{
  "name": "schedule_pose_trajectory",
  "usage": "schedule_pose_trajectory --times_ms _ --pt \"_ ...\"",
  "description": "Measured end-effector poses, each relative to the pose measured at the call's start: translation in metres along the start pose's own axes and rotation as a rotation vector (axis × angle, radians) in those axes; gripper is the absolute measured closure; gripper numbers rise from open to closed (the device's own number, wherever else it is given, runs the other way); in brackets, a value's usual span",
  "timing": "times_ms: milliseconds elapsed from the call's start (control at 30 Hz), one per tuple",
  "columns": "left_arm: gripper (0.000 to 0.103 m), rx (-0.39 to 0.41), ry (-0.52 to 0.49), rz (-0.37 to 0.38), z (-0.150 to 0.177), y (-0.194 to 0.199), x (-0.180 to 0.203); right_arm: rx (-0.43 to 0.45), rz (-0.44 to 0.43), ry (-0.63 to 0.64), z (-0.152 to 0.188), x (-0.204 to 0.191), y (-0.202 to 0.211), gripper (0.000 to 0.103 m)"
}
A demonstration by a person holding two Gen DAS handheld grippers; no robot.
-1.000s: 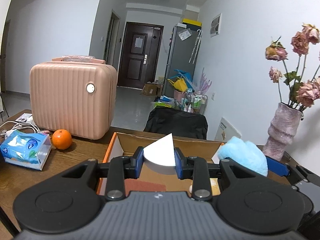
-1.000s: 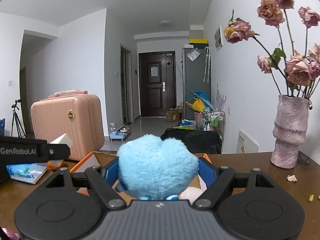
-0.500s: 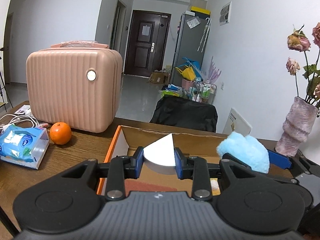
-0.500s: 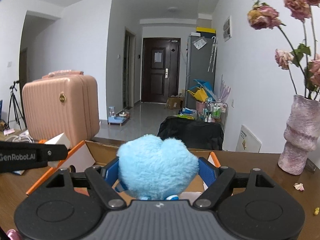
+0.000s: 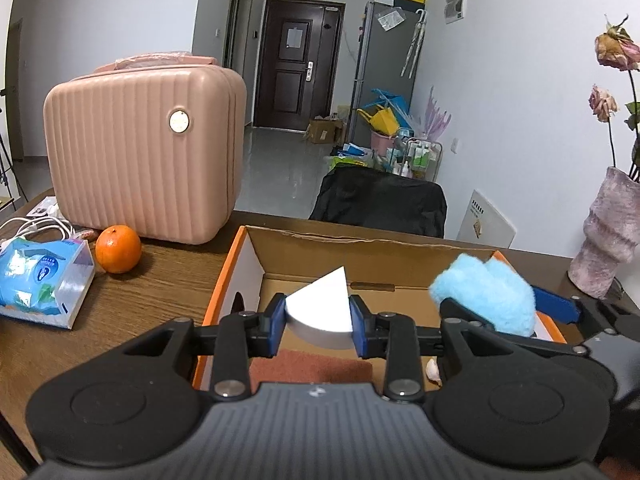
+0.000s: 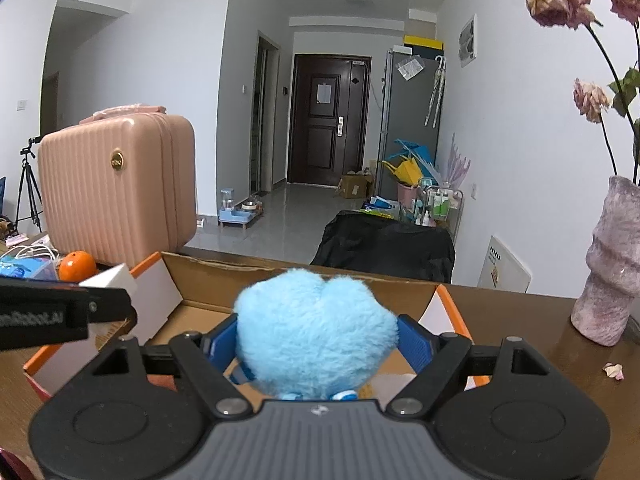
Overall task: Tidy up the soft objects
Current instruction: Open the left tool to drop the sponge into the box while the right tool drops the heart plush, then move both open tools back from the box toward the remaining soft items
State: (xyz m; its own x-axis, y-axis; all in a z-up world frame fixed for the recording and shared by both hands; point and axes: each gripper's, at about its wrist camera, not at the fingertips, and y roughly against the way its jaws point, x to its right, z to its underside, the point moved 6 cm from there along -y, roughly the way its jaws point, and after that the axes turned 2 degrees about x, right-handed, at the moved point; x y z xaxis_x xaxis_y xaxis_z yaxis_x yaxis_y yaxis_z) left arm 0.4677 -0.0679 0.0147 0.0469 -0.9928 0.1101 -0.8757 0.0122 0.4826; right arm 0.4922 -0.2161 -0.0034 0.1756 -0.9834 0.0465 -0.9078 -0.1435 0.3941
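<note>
Two soft objects are in transit, one per tool, and neither is released yet. The left gripper has its jaws drawn close together, both pads pressed against a white foam wedge held directly between them. The right gripper has its jaws set wide, clamped on a blue plush toy that fills the gap from pad to pad. Both jaw sets have just eased slightly wider, but each object is between the pads and in contact with them.

The cardboard box, with orange outer walls, lies directly ahead of and below both tools. Both held objects sit over its open top, above the floor of the box. Below the left gripper, a reddish-brown flat item already lies inside; a small pale object lies to its right, identity unclear.

Judged status: carrying is nearly complete. Remaining steps: lower each tool into the box, open the jaws, withdraw. Whether further soft objects await collection cannot be determined.
</note>
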Motion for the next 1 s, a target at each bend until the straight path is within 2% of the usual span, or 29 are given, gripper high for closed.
schedule_pose_trajectory --times_ms 67,133,200,333,533,867,1000 --pt "0.063 0.005 -0.004 -0.001 0.000 0.002 0.001 -0.005 0.002 -0.003 0.000 0.001 -0.004 0.017" --pt "0.045 -0.002 -0.003 -0.002 0.000 0.003 0.001 -0.015 0.002 -0.007 0.001 0.001 -0.007 0.011" --pt "0.035 0.006 0.000 -0.015 -0.001 0.005 0.000 -0.020 0.008 -0.016 0.002 0.002 -0.008 0.002" --pt "0.018 0.031 -0.002 -0.042 -0.005 0.012 -0.002 -0.016 0.021 -0.034 0.002 0.006 -0.006 0.000" --pt "0.008 0.049 -0.013 -0.073 -0.009 0.017 -0.004 -0.023 0.037 -0.051 0.002 0.013 -0.003 0.000" --pt "0.000 0.076 -0.012 -0.106 -0.013 0.030 -0.010 -0.027 0.049 -0.044 -0.001 0.011 0.004 0.000" --pt "0.000 0.090 -0.020 -0.106 -0.014 0.038 -0.008 -0.019 0.047 -0.046 0.000 0.012 0.014 0.000"
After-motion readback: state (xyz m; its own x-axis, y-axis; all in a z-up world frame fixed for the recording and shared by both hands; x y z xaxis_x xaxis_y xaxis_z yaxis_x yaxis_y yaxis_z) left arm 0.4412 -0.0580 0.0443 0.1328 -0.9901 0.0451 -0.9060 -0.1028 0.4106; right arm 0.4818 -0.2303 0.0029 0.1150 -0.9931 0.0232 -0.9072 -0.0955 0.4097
